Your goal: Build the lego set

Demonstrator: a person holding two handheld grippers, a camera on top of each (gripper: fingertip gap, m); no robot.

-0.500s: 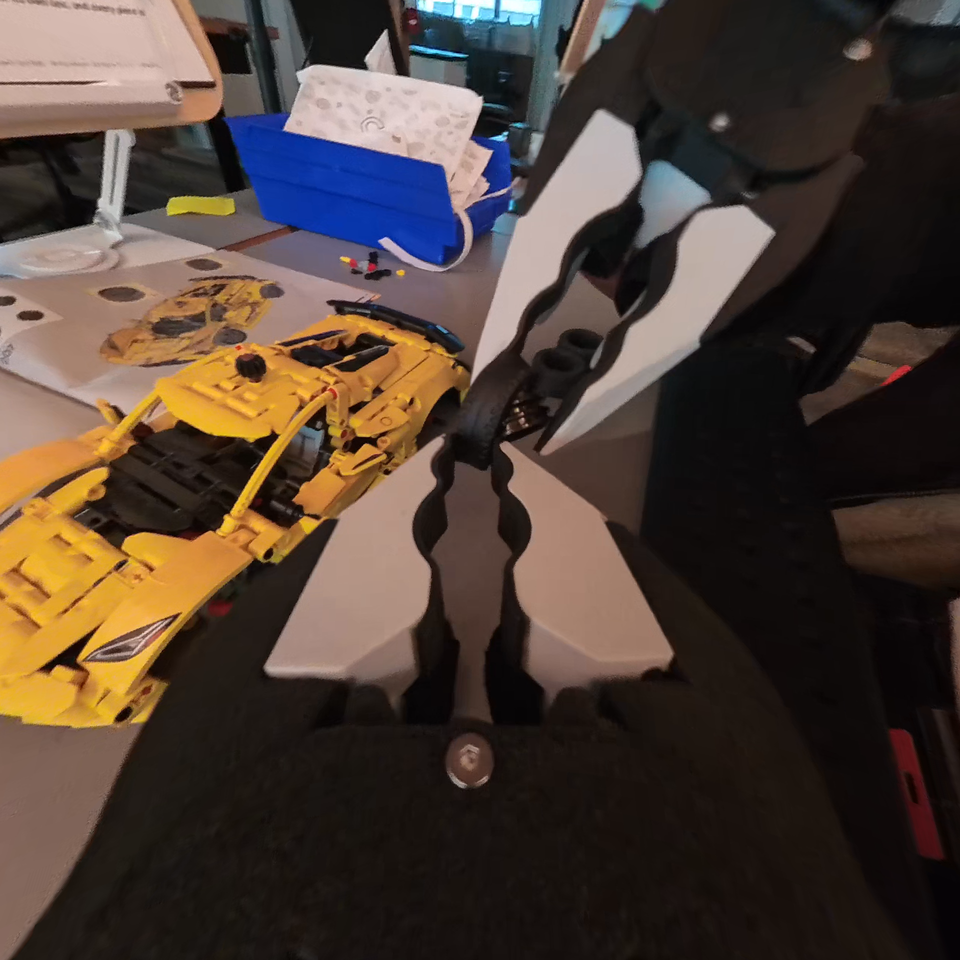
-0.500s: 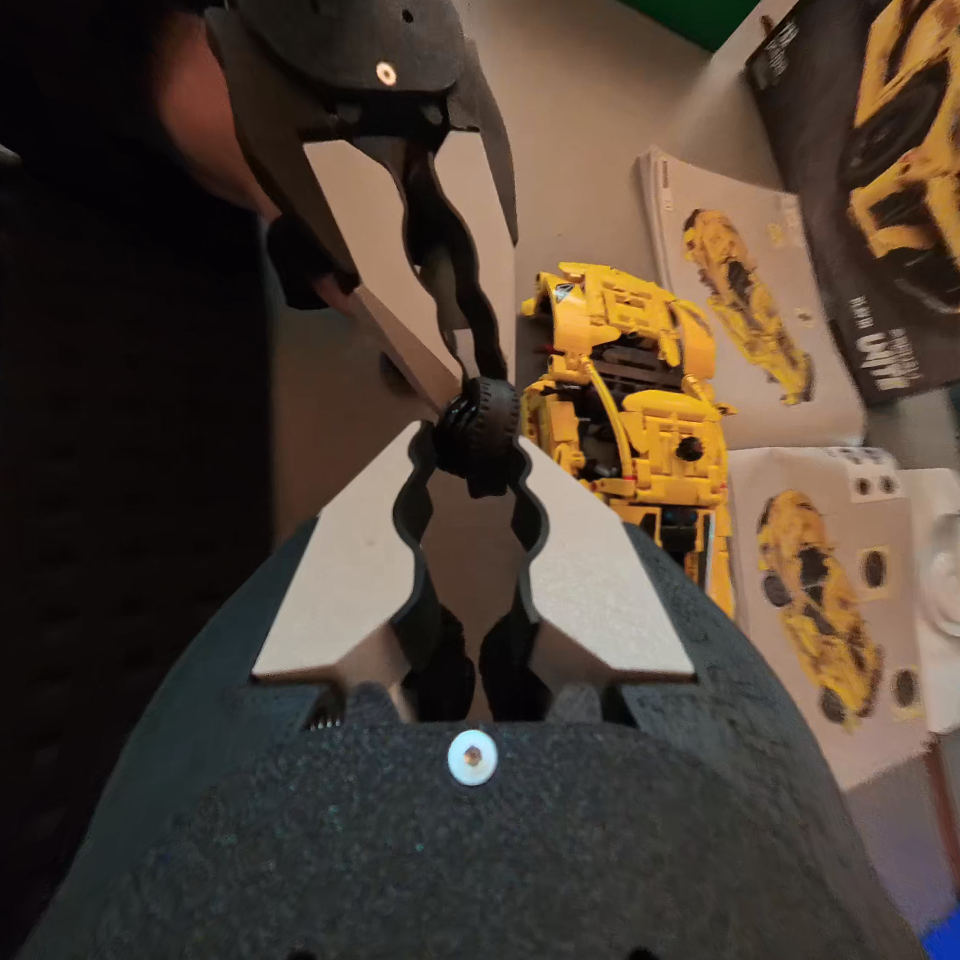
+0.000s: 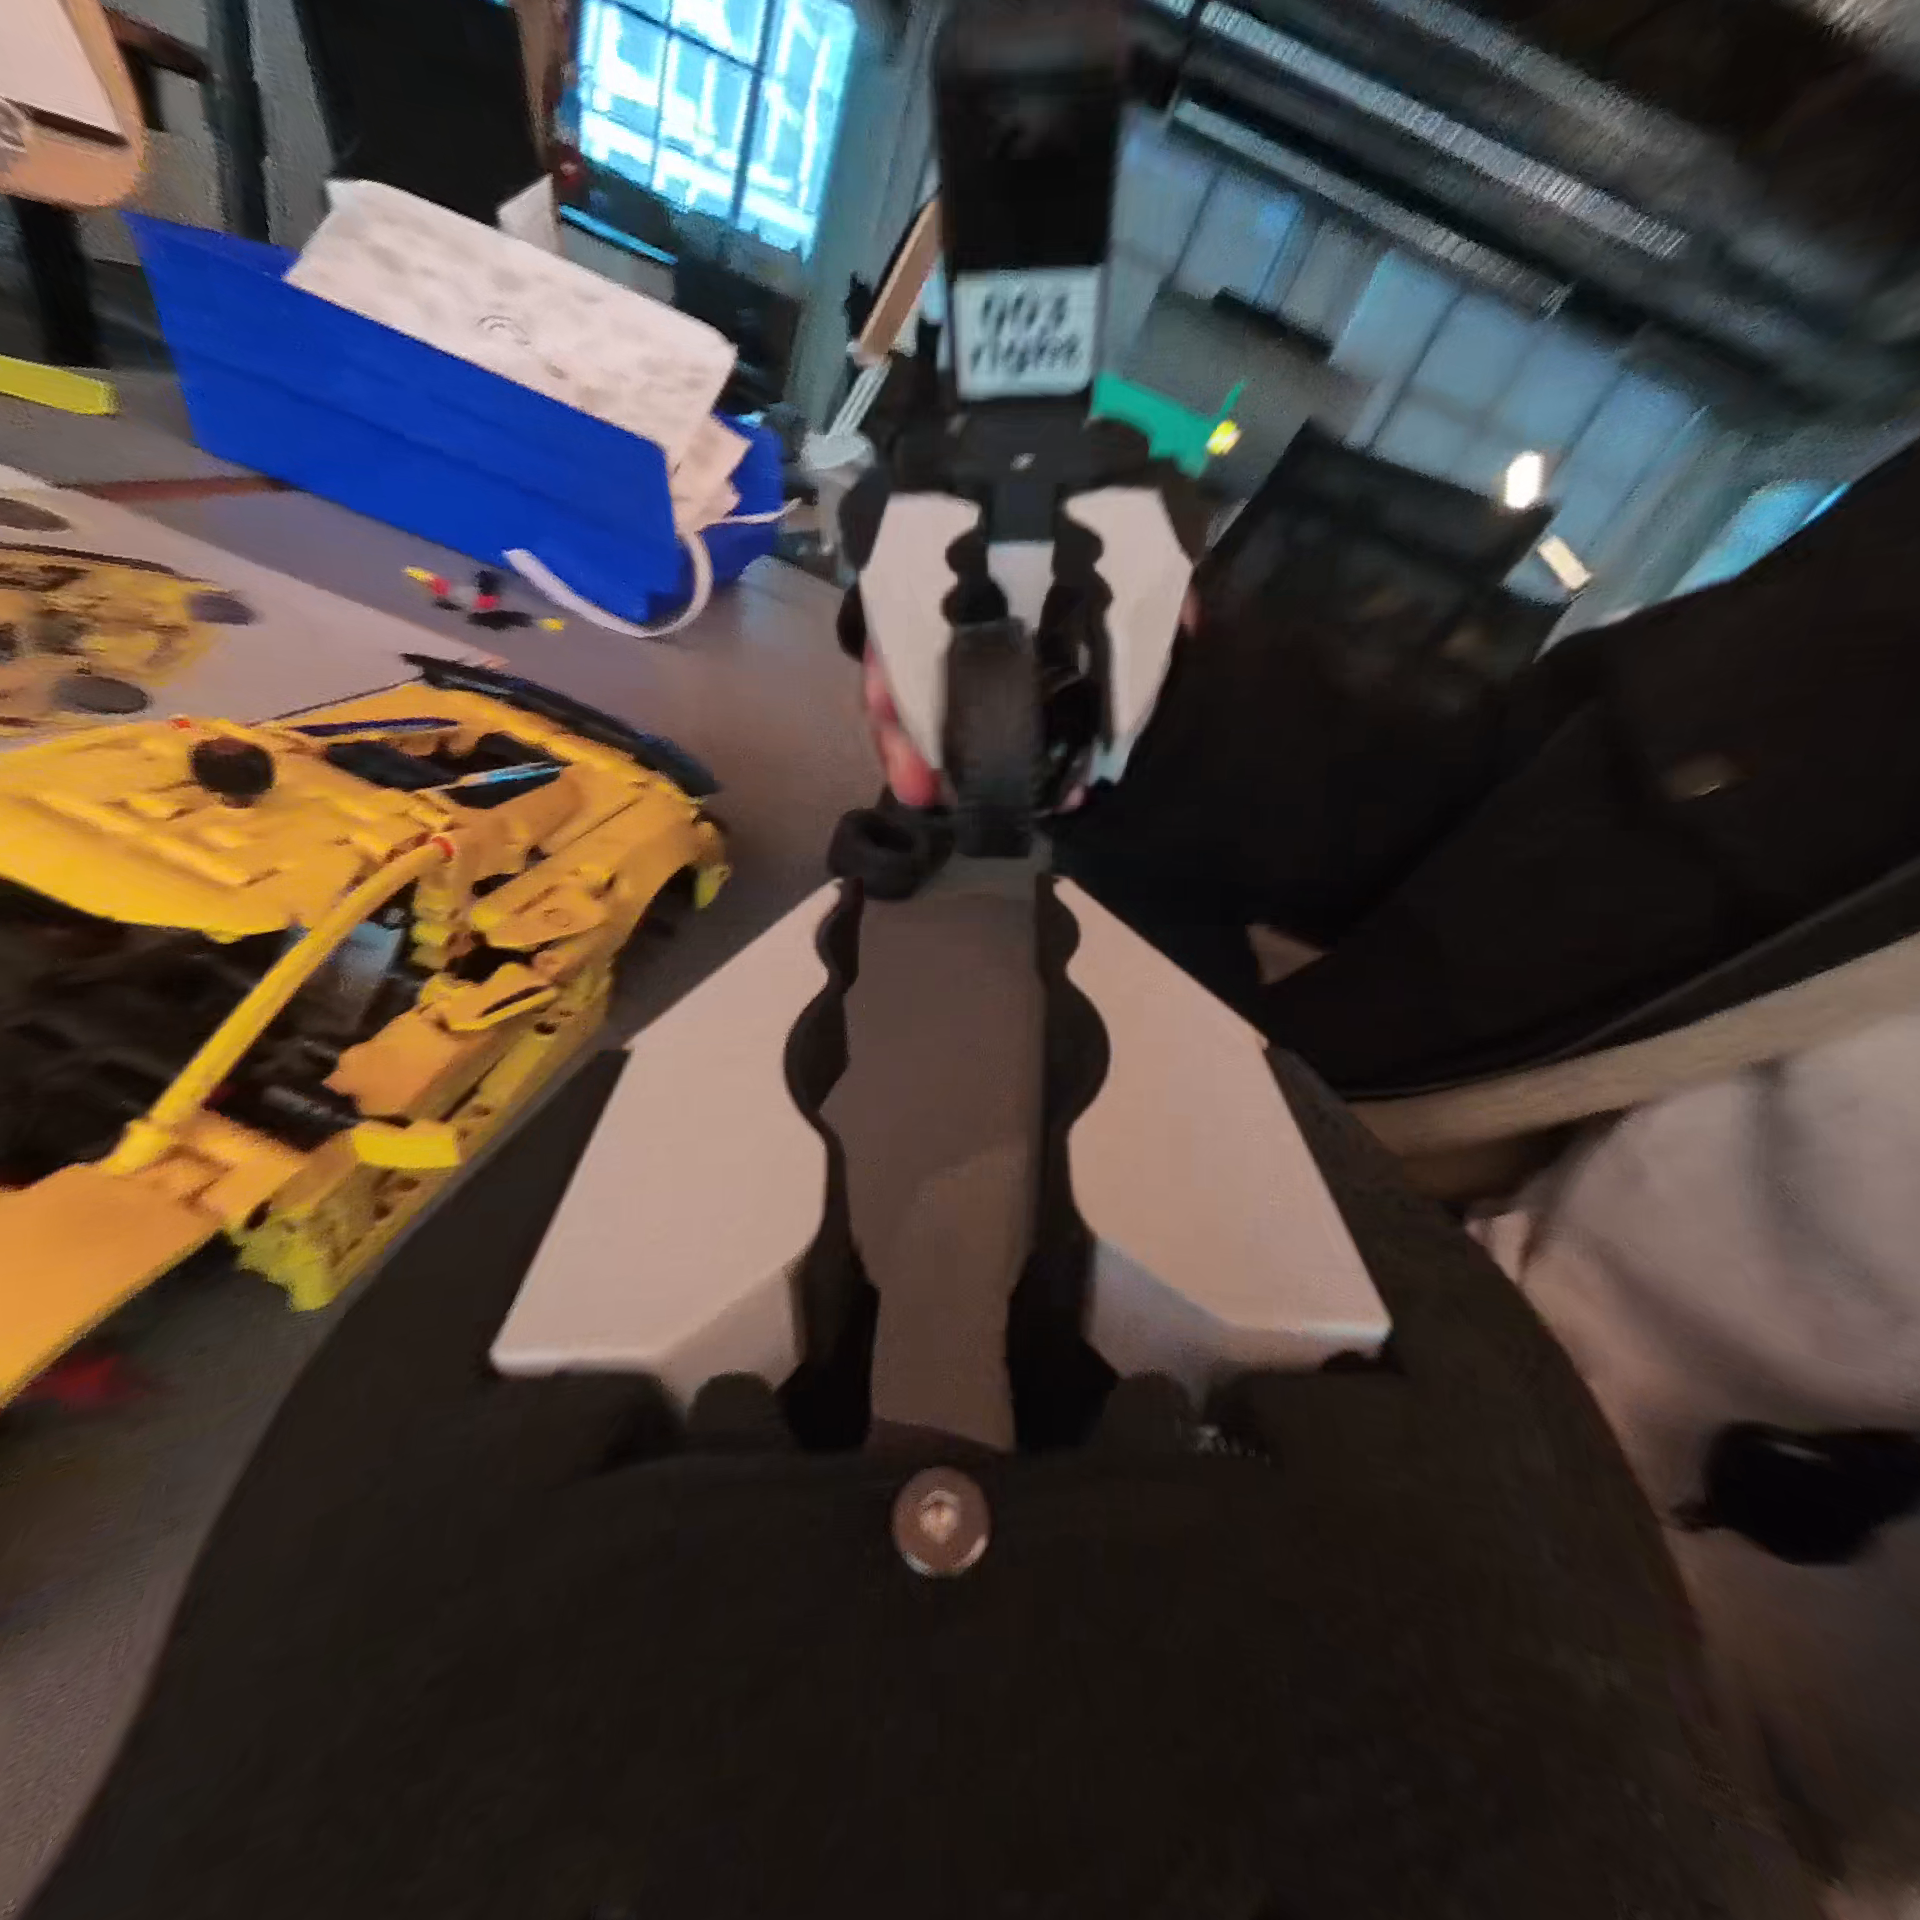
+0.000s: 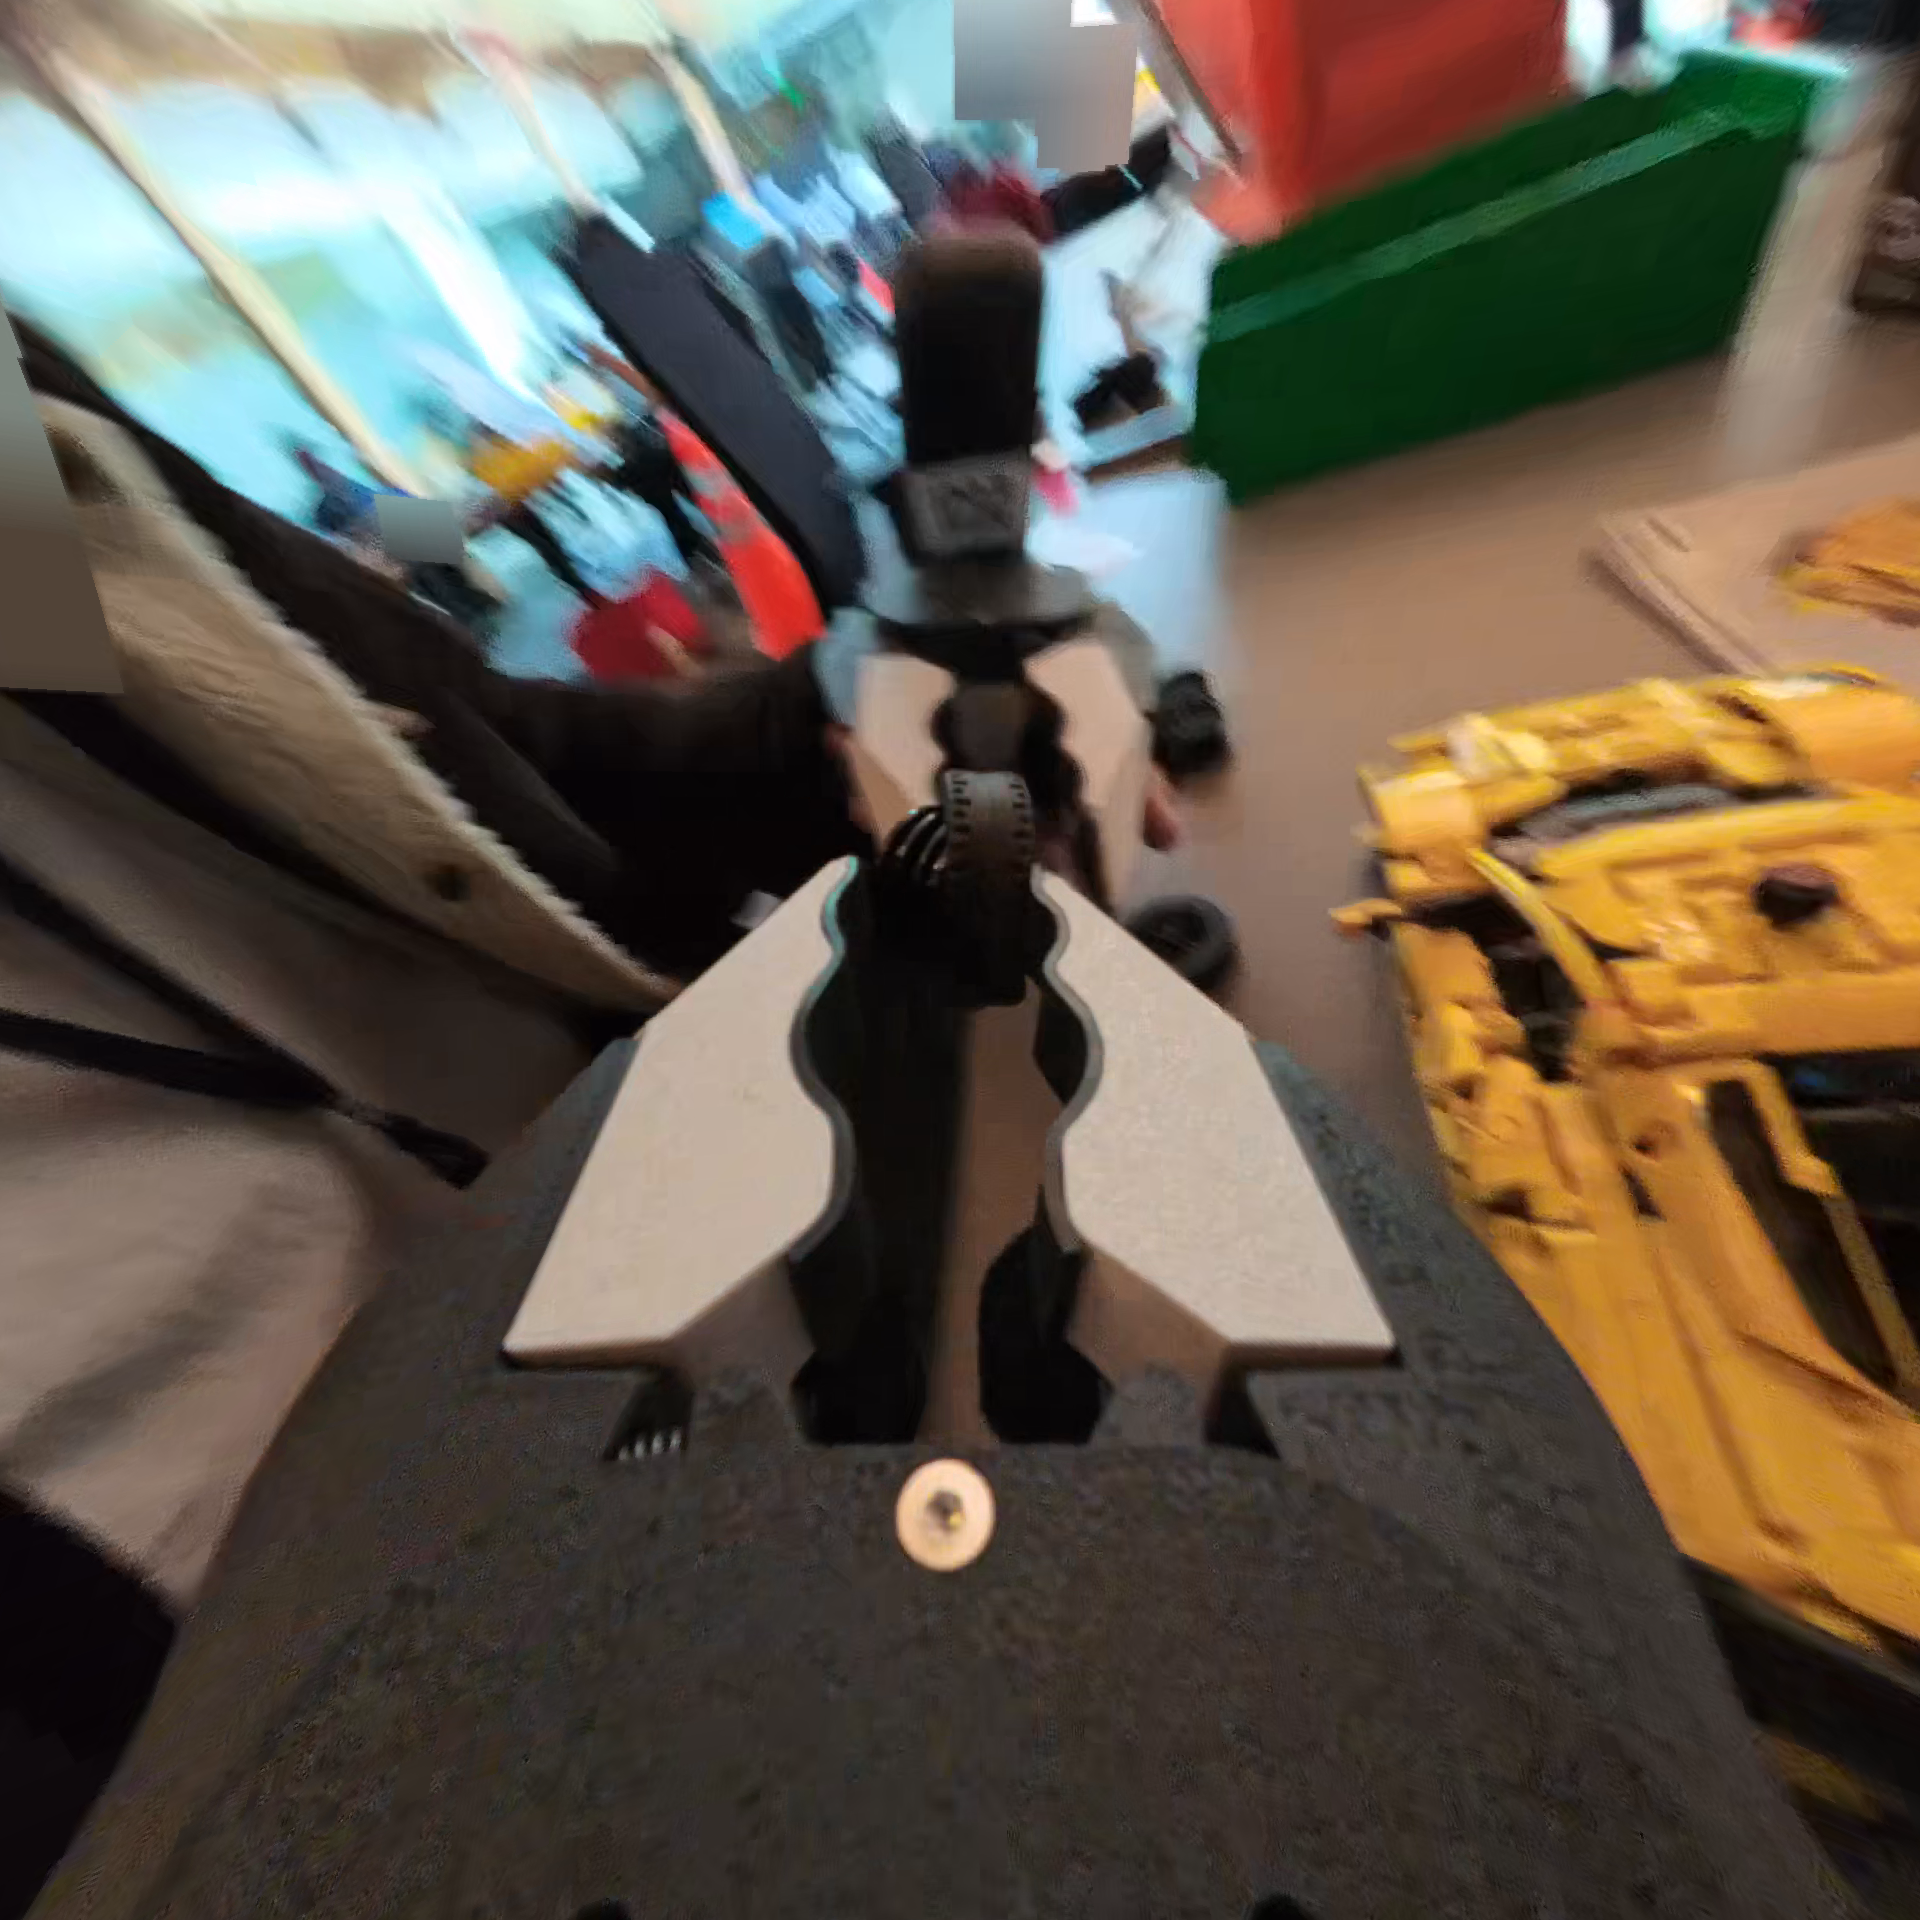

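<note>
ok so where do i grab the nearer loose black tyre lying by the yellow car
The tyre seems to lie flat on the table beside the yellow car, hole up. Come straight down from above and close the jaws across its round outer tread, on the side away from the car.

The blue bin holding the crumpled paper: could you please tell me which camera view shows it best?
The left wrist view: the blue bin sits at the table's far edge, paper sticking out. The right wrist view does not show it.
</note>
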